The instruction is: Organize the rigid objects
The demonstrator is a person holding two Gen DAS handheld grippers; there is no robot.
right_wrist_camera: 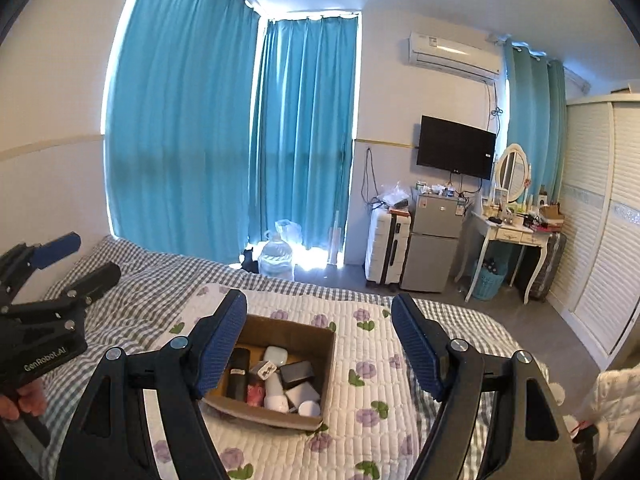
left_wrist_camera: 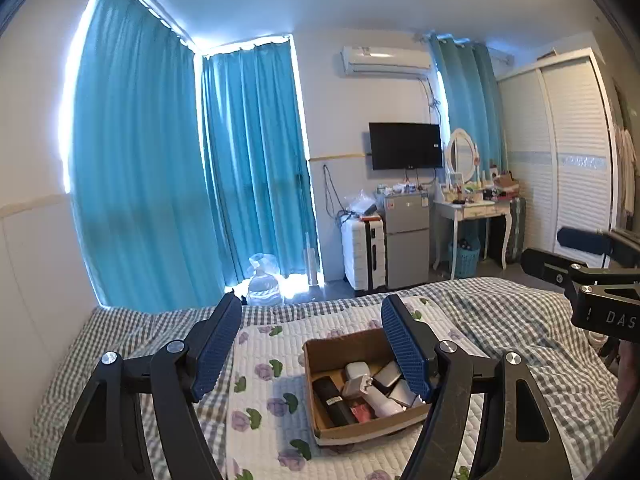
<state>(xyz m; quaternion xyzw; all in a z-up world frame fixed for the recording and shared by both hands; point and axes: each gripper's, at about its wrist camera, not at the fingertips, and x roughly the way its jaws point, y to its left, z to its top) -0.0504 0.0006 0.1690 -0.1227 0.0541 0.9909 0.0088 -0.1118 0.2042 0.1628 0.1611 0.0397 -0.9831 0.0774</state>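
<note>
A brown cardboard box (left_wrist_camera: 320,350) sits on the flowered white quilt (left_wrist_camera: 264,376) on the bed. It holds several small rigid items: a black cylinder (left_wrist_camera: 330,400), a white charger plug (left_wrist_camera: 356,384), grey and white cases, a pink item. My left gripper (left_wrist_camera: 310,320) is open and empty, held above the box, its right finger over the box's right side. In the right wrist view the box (right_wrist_camera: 316,340) lies low in the middle. My right gripper (right_wrist_camera: 318,316) is open and empty above it, its left finger over the box's left edge.
The bed has a grey checked sheet (left_wrist_camera: 500,312). Beyond its foot stand a water jug (left_wrist_camera: 264,284), a white suitcase (left_wrist_camera: 362,252), a small fridge (left_wrist_camera: 406,240), a dressing table (left_wrist_camera: 472,208) and a wardrobe (left_wrist_camera: 560,160). Blue curtains (left_wrist_camera: 160,160) cover the windows.
</note>
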